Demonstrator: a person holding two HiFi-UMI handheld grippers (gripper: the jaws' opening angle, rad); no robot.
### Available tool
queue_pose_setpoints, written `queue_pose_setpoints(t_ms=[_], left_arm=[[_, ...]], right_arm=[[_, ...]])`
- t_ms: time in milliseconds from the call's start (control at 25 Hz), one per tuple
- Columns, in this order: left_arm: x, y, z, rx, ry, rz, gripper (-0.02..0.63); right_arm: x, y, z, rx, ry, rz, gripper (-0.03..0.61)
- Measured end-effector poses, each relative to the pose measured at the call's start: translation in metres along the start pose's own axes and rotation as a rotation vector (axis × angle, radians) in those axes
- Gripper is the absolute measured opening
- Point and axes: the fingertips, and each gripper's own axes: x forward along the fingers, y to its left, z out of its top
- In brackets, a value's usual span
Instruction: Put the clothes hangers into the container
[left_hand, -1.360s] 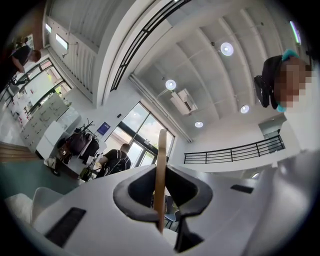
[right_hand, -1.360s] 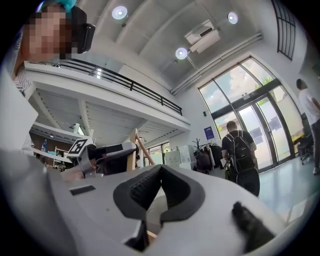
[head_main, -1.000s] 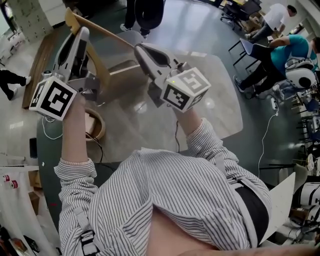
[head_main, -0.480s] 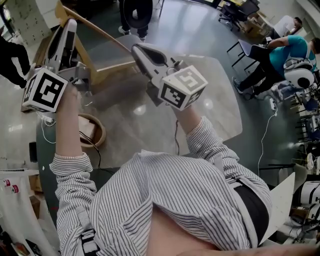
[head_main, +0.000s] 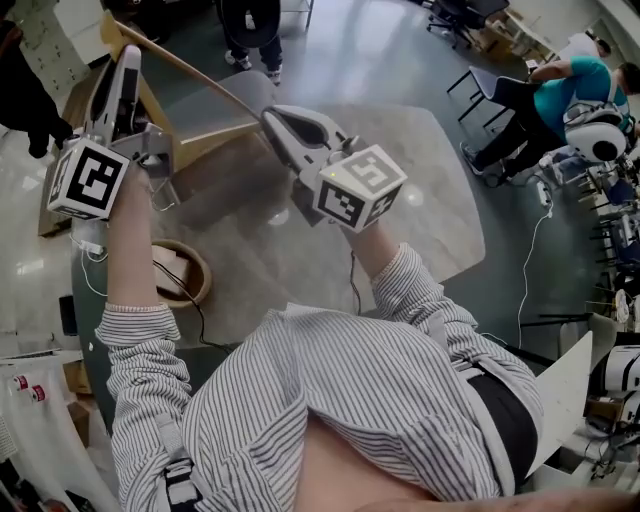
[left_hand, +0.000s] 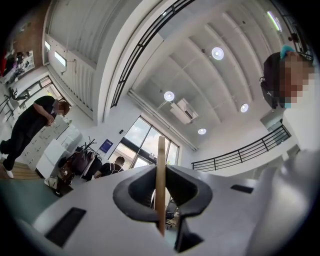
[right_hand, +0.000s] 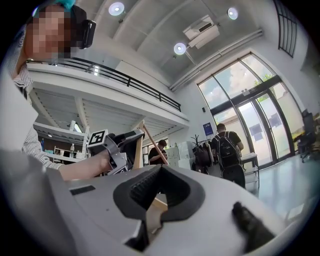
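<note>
On the left gripper (left_hand: 160, 192), the fingers (left_hand: 136, 194) are closing narrowly on a thin arm of the wooden hanger (left_hand: 160, 165), which is running upright between the pads. The right gripper (right_hand: 155, 196) is doing the same: its fingers (right_hand: 134, 190) are pinching a pale wooden piece low in the gap. Judging by this, both ends are being gripped because one pinch would let such a wide frame swing.

The head view is showing what neither gripper view can. There the hanger (head_main: 200, 82) is spanning as a triangle from the left gripper (head_main: 122, 65) to the right gripper (head_main: 272, 113), lifted clear above the grey counter (head_main: 430, 200). A round tub (head_main: 207, 268) is sitting lower, under the left forearm. It is probably the container, and the hanger is not yet in it.

Both gripper views are tilting up at the ceiling and windows, so they are missing the counter and tub. The right gripper view alone is catching the left gripper (right_hand: 119, 145) side-on, with the hanger's arm rising from it.
</note>
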Motion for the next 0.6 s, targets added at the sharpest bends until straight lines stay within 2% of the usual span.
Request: queue_pose_setpoints(t_ms=[320, 600], left_arm=[[0.027, 0.031, -0.033, 0.016, 0.038, 0.044, 0.061], [0.019, 0.040, -0.071, 0.031, 0.090, 0.038, 0.061]], right_arm=[[0.008, -0.027, -0.016, 0.058, 0.053, -0.014, 0.015], [0.012, -0.023, -0.035, 0.081, 0.080, -0.006, 0.015]])
